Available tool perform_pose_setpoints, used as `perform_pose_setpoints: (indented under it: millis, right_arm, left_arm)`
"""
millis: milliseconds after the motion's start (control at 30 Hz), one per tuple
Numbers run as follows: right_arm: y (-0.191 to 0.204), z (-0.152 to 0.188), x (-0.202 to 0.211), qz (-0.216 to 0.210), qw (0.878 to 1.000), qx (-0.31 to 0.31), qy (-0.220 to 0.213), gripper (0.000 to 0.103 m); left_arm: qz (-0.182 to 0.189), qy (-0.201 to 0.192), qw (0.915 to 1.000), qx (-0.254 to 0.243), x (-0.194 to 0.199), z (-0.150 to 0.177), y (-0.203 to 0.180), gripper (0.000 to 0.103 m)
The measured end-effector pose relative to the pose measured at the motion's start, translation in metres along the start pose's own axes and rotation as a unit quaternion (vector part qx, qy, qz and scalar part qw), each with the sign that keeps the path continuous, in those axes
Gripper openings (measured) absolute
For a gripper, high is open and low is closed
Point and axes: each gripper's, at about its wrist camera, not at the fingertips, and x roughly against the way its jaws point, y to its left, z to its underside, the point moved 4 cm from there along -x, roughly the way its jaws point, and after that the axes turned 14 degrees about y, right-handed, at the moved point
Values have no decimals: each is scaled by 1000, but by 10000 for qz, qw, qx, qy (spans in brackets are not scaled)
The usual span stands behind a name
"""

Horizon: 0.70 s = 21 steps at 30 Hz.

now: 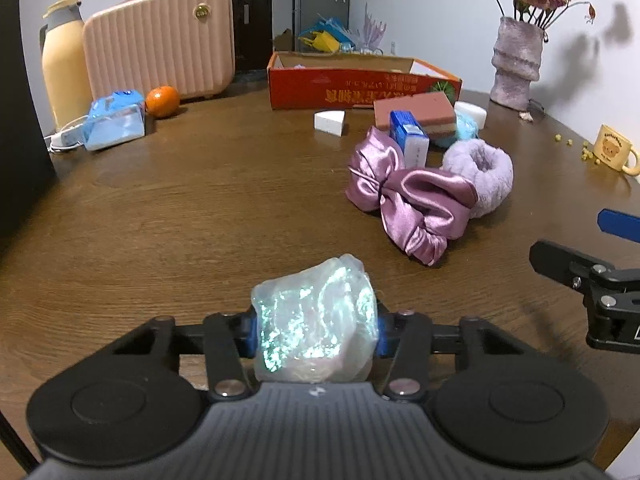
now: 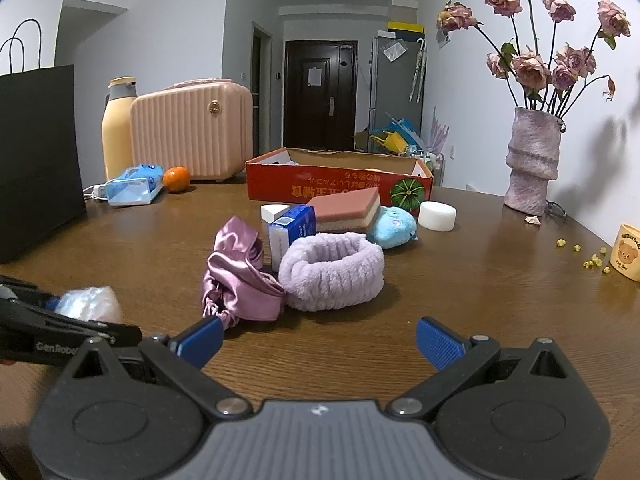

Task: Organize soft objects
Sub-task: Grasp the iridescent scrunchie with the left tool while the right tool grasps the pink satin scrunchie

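Note:
My left gripper (image 1: 316,332) is shut on a translucent, iridescent soft lump (image 1: 316,320), its blue pads pressing on both sides just above the brown table (image 1: 200,220). The lump (image 2: 90,304) also shows at the left of the right wrist view. My right gripper (image 2: 320,340) stands open over bare table with nothing between its fingers. Ahead lie a satin pink scrunchie bow (image 2: 236,280), a lilac fluffy band (image 2: 332,272), a blue tissue pack (image 2: 292,232), a pink sponge (image 2: 346,208), a blue plush (image 2: 394,226) and a white round puff (image 2: 437,216). Behind them stands an open red cardboard box (image 2: 320,192).
A pink suitcase (image 2: 192,136), yellow flask (image 2: 116,132), orange (image 2: 176,179) and blue packet (image 2: 134,190) stand at the back left. A black bag (image 2: 36,152) is at the left edge. A vase of dried roses (image 2: 530,160) and a yellow mug (image 2: 626,252) are on the right.

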Motion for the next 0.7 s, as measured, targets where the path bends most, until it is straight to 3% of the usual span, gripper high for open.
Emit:
perform_pose_setpoints:
  millis: [700]
  right_arm:
    - [28, -28, -23, -184, 9992, 353, 19, 103]
  left_arm:
    - [-357, -649, 9966, 349, 8, -23, 47, 46]
